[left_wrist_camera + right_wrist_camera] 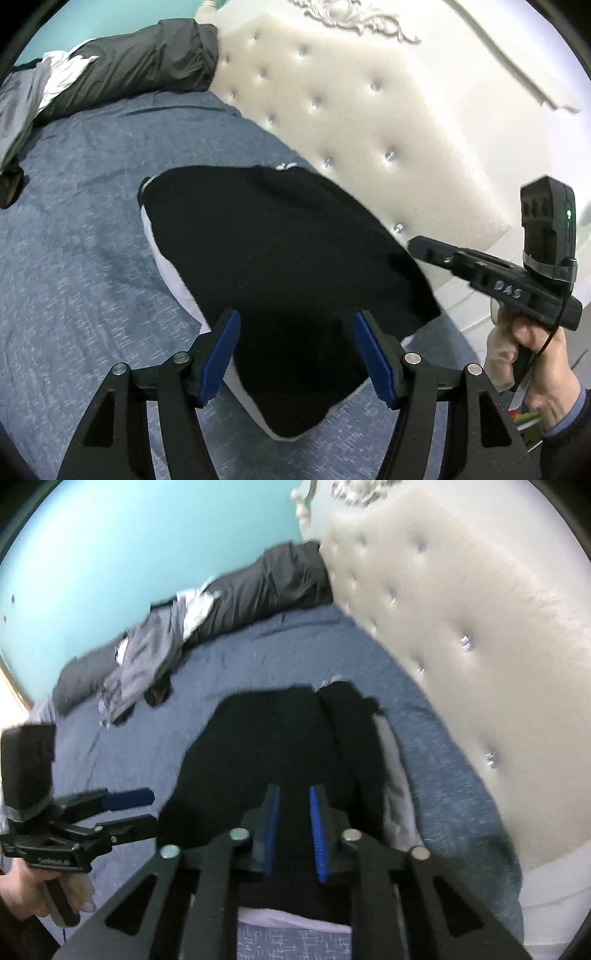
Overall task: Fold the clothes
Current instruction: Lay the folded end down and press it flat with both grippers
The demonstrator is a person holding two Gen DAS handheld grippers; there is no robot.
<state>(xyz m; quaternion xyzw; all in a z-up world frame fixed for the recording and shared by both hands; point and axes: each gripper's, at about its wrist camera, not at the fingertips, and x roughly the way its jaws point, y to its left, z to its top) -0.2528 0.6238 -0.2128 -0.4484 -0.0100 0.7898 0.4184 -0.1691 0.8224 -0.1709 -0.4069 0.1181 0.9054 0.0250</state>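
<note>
A black garment lies folded flat on the blue bedspread, with a pale layer showing along its left and near edges. My left gripper hovers over the garment's near end, open, its blue pads wide apart and nothing between them. It also shows at the left of the right wrist view, held in a hand. My right gripper hangs above the garment's near part, its pads a narrow gap apart with nothing gripped. Seen from the left wrist, the right gripper sits by the garment's right edge.
A white tufted headboard runs along the bed's right side. A dark grey bundle and loose grey clothes lie along the far edge by the turquoise wall. Bare bedspread lies to the left of the garment.
</note>
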